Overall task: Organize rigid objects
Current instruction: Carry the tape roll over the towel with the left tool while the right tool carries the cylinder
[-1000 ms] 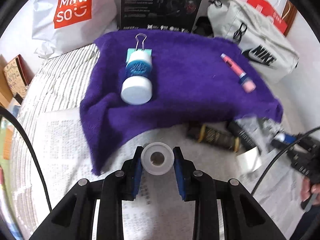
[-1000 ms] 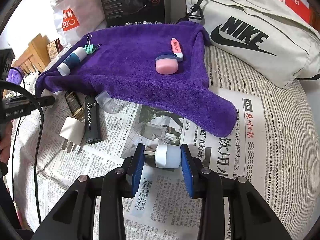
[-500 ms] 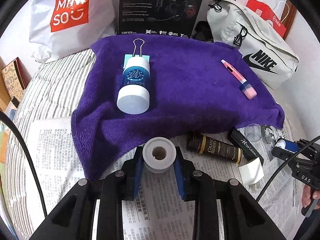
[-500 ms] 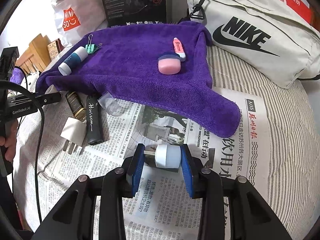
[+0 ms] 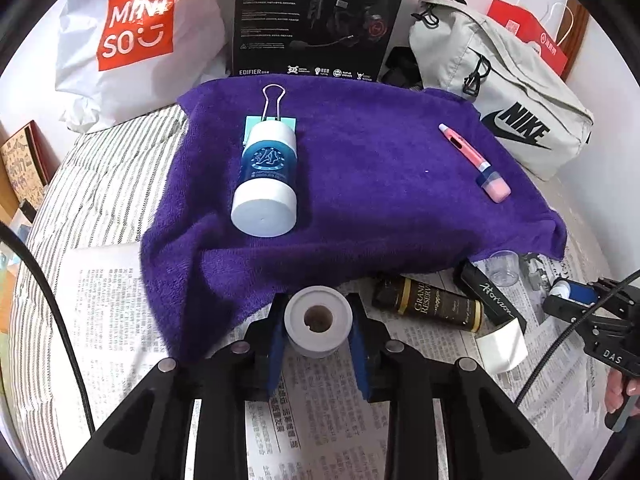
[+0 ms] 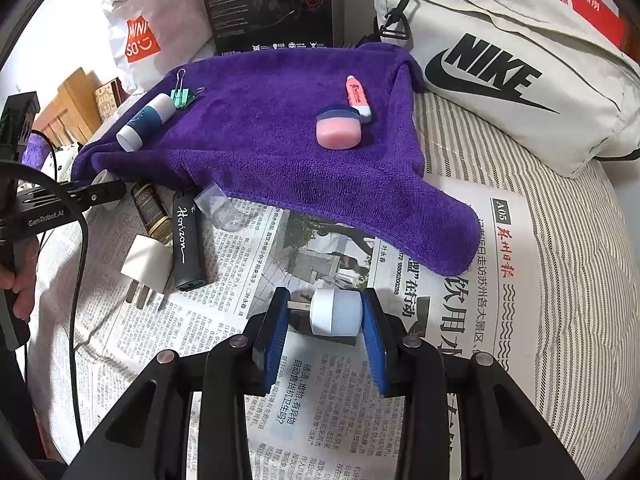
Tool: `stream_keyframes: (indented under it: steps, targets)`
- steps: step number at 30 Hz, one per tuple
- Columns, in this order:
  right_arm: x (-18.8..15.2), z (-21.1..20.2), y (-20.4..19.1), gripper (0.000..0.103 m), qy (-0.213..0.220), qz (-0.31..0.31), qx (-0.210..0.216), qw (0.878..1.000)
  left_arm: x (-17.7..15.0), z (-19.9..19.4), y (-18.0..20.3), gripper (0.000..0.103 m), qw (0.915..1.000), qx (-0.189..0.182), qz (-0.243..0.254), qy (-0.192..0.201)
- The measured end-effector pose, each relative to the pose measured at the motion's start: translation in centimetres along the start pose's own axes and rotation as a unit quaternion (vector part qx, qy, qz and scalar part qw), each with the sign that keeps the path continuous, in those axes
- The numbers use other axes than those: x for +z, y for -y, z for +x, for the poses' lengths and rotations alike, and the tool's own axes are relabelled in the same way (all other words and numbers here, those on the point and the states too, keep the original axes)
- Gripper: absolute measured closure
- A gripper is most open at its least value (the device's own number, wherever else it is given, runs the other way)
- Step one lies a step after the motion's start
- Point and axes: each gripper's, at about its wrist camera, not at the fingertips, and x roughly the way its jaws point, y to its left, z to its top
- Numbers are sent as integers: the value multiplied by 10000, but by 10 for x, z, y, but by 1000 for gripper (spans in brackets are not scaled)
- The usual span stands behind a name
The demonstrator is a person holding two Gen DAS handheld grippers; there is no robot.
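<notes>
My left gripper (image 5: 318, 320) is shut on a white roll with a round hole (image 5: 318, 318), held over the newspaper just in front of the purple towel (image 5: 380, 184). On the towel lie a blue-and-white bottle (image 5: 266, 184), a teal binder clip (image 5: 272, 110), a pink pen (image 5: 460, 146) and a pink jar with a blue lid (image 6: 338, 130). My right gripper (image 6: 326, 312) is shut on a small white cylinder with a metal plug end (image 6: 334, 314), above the newspaper (image 6: 344, 420) near the towel's drooping corner.
Off the towel's front edge lie a dark bottle (image 6: 150, 210), a black "Horizon" stick (image 6: 186, 240), a white plug (image 6: 146, 266) and a clear cup (image 6: 218, 208). A Nike bag (image 6: 500, 76), a black box (image 5: 320, 16) and a Miniso bag (image 5: 136, 36) line the back.
The left wrist view has tipped up slightly, so more of the back wall shows and the towel sits lower in frame. The roll stays gripped. The right gripper has not moved.
</notes>
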Motion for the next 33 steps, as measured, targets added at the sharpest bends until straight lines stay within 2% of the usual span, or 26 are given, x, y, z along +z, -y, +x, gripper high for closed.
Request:
stream_keyframes:
  steps: [12,17,25,33]
  targets:
    - [6,-13,2,67,113,-3,-2,9999,-2,-24,4,76,9998,-77,158,6]
    - [13,-26,2,67,260,-30,52,9996,1,-40,6,76,9995,-214,163,154]
    - [45,-34,3,67,463,-107,49,9989,14,-49,7,76,9992,-241,169,253]
    - [84,-12,6,67,363,-89,65,9993,20,-46,-1,76,9995,-223,65,216]
